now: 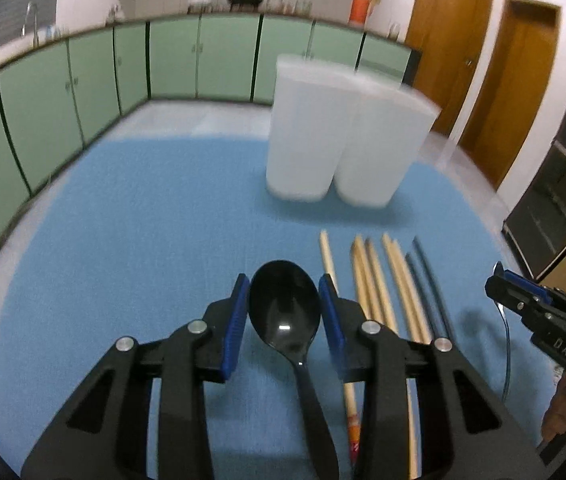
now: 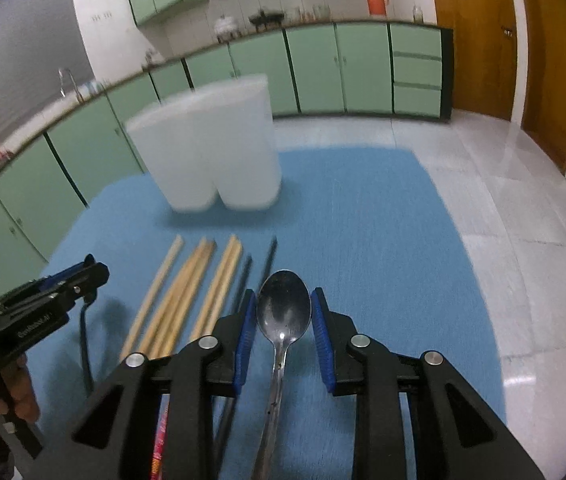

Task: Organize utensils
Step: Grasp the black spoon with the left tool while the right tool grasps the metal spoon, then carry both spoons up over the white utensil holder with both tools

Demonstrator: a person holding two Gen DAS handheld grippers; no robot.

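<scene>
My left gripper (image 1: 284,294) is open, its blue pads on either side of the bowl of a black plastic spoon (image 1: 285,308) that lies on the blue mat (image 1: 131,240). My right gripper (image 2: 283,308) is open around the bowl of a metal spoon (image 2: 283,312) on the same mat (image 2: 383,240). Several wooden chopsticks (image 1: 367,276) and two dark ones (image 1: 427,276) lie in a row between the spoons; they also show in the right wrist view (image 2: 199,280). Two white translucent containers (image 1: 339,136) stand side by side behind them, also in the right wrist view (image 2: 211,148).
Green kitchen cabinets (image 1: 171,56) run along the back and left. Wooden doors (image 1: 495,64) stand at the right. A dark shelf unit (image 1: 563,184) is at the far right. The pale tiled floor (image 2: 503,184) lies beyond the mat.
</scene>
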